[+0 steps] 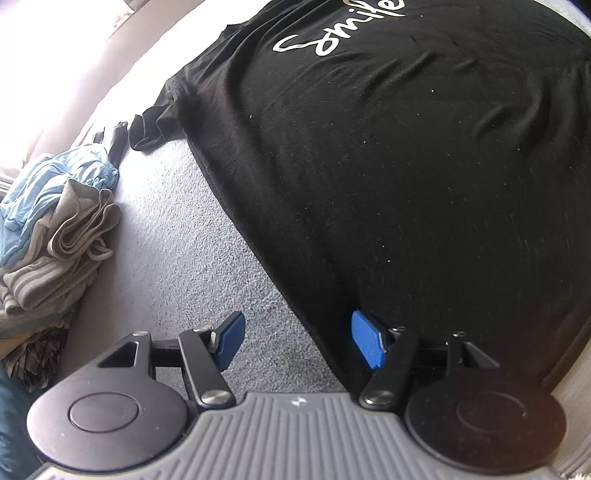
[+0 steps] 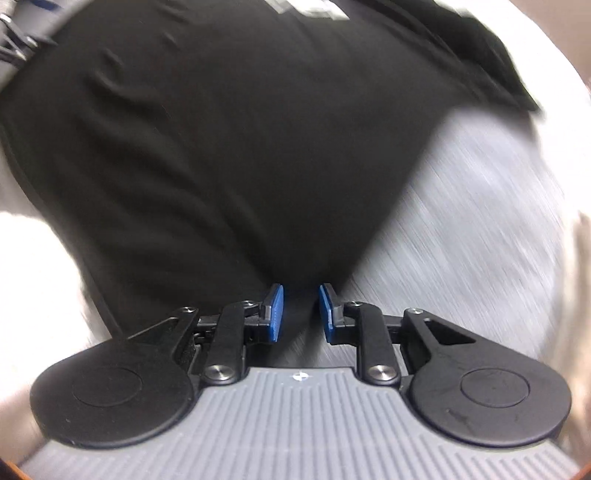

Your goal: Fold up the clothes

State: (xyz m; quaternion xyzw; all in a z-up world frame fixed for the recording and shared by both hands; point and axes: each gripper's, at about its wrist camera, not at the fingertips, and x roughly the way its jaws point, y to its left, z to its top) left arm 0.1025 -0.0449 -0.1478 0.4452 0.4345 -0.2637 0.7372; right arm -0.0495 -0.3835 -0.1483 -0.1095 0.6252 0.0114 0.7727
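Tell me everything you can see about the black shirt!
The black shirt is a soft, knit-looking T-shirt lying spread out flat on grey carpet, front up, with white curly writing across the chest. It has a few shallow wrinkles and pale lint specks. One short sleeve sticks out, crumpled. The left gripper is open over its side edge; the right gripper is open at its bottom corner.

My left gripper (image 1: pixel 299 341) hung low with its blue pads wide apart. My right gripper (image 2: pixel 301 314) had its pads closer together, a gap between them.
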